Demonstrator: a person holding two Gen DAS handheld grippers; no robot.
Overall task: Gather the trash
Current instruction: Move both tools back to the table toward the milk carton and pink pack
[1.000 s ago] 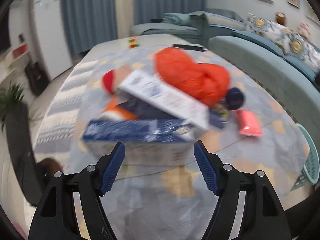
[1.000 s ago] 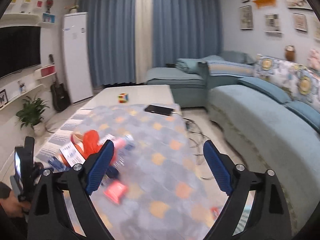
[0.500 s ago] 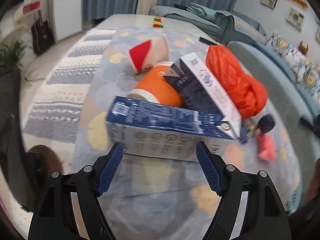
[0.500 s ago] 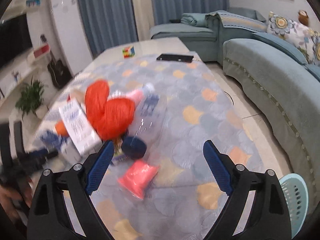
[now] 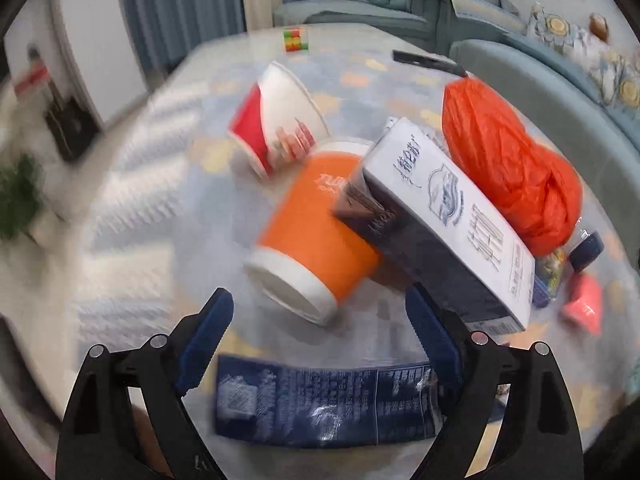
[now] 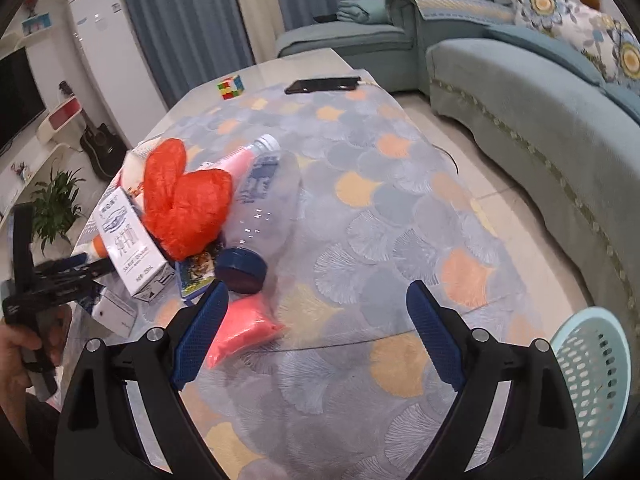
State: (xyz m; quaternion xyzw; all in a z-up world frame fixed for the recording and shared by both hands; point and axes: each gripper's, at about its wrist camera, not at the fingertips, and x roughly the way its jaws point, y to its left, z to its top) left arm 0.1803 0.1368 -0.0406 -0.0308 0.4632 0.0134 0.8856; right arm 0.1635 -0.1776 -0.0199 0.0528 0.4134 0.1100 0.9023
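A pile of trash lies on the table. In the left wrist view my left gripper is open, its fingers either side of a dark blue carton lying flat. Beyond it lie an orange cup, a white milk carton, a red and white cup and an orange plastic bag. In the right wrist view my right gripper is open and empty above the table, near a pink packet, a dark blue lid and a clear bottle.
A light blue basket stands on the floor at the table's right front. A Rubik's cube and a black phone lie at the far end. A sofa runs along the right.
My left gripper has moved forward and down over the dark blue carton, now between its fingers. My right gripper has tilted down toward the table and come nearer the pink packet.
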